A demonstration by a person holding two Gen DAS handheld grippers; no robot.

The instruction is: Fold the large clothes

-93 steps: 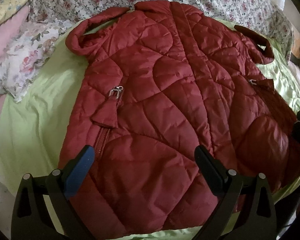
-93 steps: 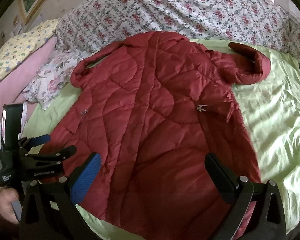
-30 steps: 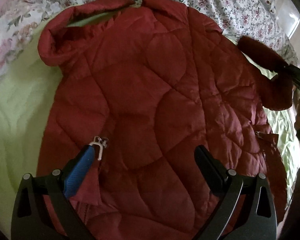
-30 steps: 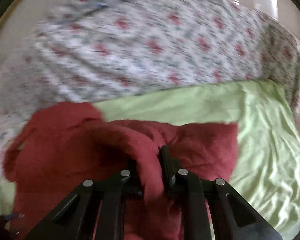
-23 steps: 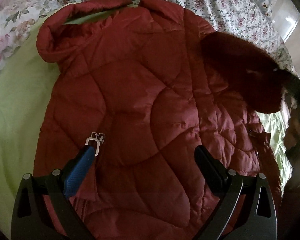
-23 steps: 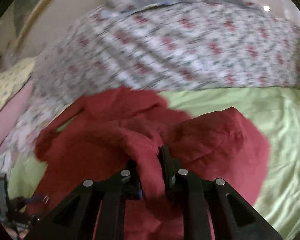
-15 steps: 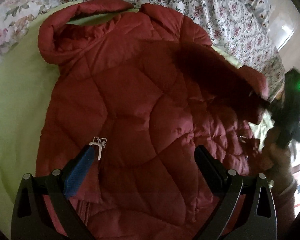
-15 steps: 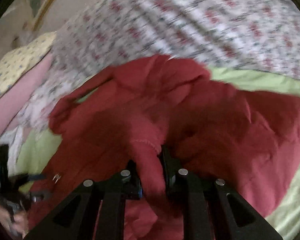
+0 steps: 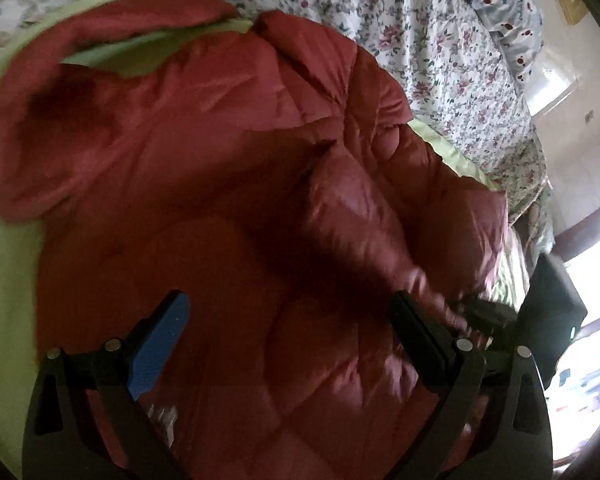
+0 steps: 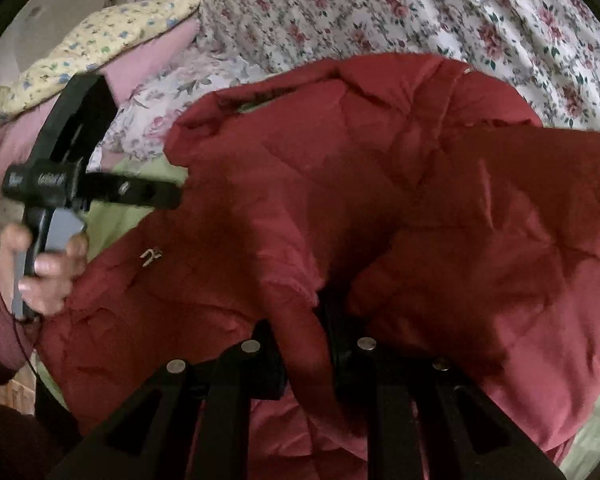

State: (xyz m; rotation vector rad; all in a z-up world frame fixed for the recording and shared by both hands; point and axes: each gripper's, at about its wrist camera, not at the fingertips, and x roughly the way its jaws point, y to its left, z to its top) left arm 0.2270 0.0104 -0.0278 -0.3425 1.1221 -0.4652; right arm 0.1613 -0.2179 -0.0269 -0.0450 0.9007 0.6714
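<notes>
A quilted dark red jacket lies spread on a light green sheet. My right gripper is shut on the cuff of the jacket's right sleeve, and the sleeve is drawn across the jacket's front. In the left wrist view my right gripper shows at the right edge with the cuff in it. Above the jacket's lower front my left gripper hovers open, with nothing between its fingers. In the right wrist view a hand holds the left gripper at the left, by the jacket's zip pull.
A floral quilt is heaped behind the jacket. Pink and yellow pillows lie at the far left. The jacket's left sleeve curls over at the top left. Bright light comes from the right past the bed's edge.
My right gripper has carried the sleeve from the far right across the jacket's chest toward its middle and lower. My left gripper has shifted over the jacket; its jaws have stayed open.
</notes>
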